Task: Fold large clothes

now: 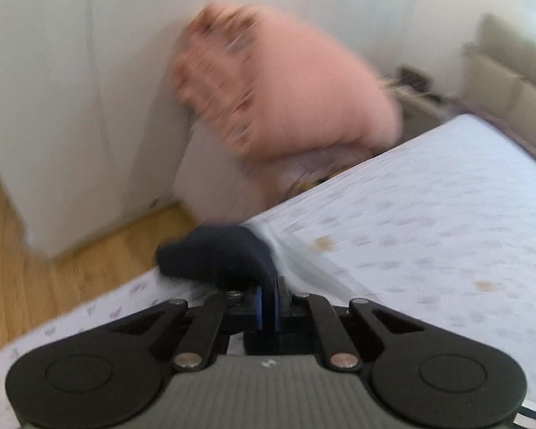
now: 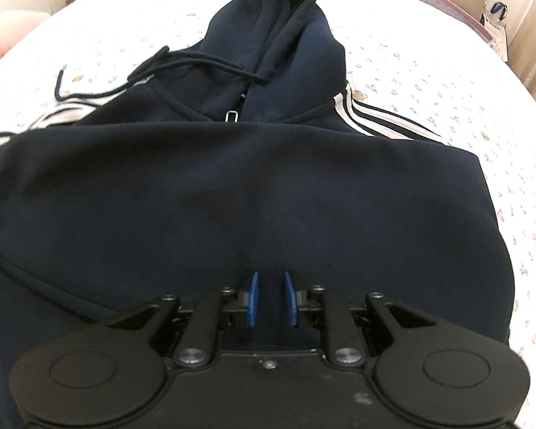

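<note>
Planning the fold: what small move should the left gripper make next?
Probably carry its pinch across toward the hoodie body. The left gripper is shut on dark fabric at the bed edge, while the right gripper holds the body.

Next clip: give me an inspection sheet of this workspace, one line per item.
Surface: bed sheet, white with a small floral print; a few brownish specks.
Job's things: navy hoodie lying on the sheet, hood at the far end, white sleeve stripes, drawstring loose.
Clutter: blurred pink bundle beyond the bed's edge.
Grippers: left gripper shut on a bit of navy fabric; right gripper with its pads a little apart over the hoodie, grip unclear.
Cables: nothing seen.
Surroundings: wooden floor, white wall, beige furniture.
</note>
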`<control>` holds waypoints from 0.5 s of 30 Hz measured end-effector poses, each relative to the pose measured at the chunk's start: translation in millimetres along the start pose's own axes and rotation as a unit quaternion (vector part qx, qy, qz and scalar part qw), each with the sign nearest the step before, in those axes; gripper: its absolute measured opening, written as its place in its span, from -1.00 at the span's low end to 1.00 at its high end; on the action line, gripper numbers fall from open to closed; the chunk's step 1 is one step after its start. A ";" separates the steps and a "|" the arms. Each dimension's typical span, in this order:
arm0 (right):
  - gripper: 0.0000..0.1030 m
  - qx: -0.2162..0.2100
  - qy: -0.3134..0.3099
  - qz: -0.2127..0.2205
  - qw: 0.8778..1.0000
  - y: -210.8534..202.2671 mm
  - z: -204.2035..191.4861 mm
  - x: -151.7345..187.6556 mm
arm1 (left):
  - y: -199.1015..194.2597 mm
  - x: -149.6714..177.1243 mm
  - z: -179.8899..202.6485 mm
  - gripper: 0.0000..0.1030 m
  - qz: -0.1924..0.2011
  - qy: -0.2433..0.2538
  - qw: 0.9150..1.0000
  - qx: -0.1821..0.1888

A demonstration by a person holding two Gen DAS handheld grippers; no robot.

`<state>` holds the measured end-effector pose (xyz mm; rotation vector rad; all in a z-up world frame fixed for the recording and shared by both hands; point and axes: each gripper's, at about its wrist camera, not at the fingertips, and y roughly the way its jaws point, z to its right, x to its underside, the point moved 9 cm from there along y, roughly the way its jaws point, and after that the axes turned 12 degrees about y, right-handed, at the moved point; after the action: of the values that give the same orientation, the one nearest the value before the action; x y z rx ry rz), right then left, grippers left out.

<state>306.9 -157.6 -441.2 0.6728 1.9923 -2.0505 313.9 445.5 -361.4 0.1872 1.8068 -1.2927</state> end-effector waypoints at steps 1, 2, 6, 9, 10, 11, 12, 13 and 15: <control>-0.58 -0.008 0.007 0.001 1.000 -2.0 1.8 -0.2 | -21.1 -7.6 14.4 -0.87 0.023 0.016 1.000 0.014; -0.58 -0.018 0.016 0.001 1.000 -4.6 4.3 -0.4 | -39.3 -12.9 27.3 -0.87 0.040 0.029 0.998 0.026; -0.57 -0.049 0.046 0.001 0.998 -22.4 17.7 1.2 | -132.9 -27.4 109.5 -0.87 0.119 0.096 0.982 0.113; -0.57 -0.056 0.041 0.018 0.997 -43.0 30.3 6.1 | -197.9 -17.4 184.3 -0.87 0.156 0.146 0.956 0.200; -0.57 -0.059 0.040 0.021 0.997 -49.1 34.7 8.3 | -220.2 -8.7 214.6 -0.87 0.161 0.162 0.944 0.239; -0.57 -0.062 0.040 0.023 0.997 -53.7 38.8 10.5 | -236.7 -0.3 237.7 -0.87 0.164 0.174 0.934 0.265; -0.57 -0.065 0.040 0.024 0.997 -58.6 43.1 12.6 | -254.7 10.8 264.0 -0.87 0.165 0.184 0.923 0.296; -0.57 -0.068 0.041 0.026 0.997 -63.4 47.7 14.6 | -274.6 25.6 294.6 -0.87 0.168 0.203 0.906 0.331; -0.57 -0.069 0.040 0.033 0.996 -72.6 58.4 17.6 | -304.5 56.4 343.9 -0.87 0.172 0.236 0.880 0.375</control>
<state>248.4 -207.2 -385.5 0.7916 2.1036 -1.8556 300.3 6.5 -215.6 1.2872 1.4380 -1.7127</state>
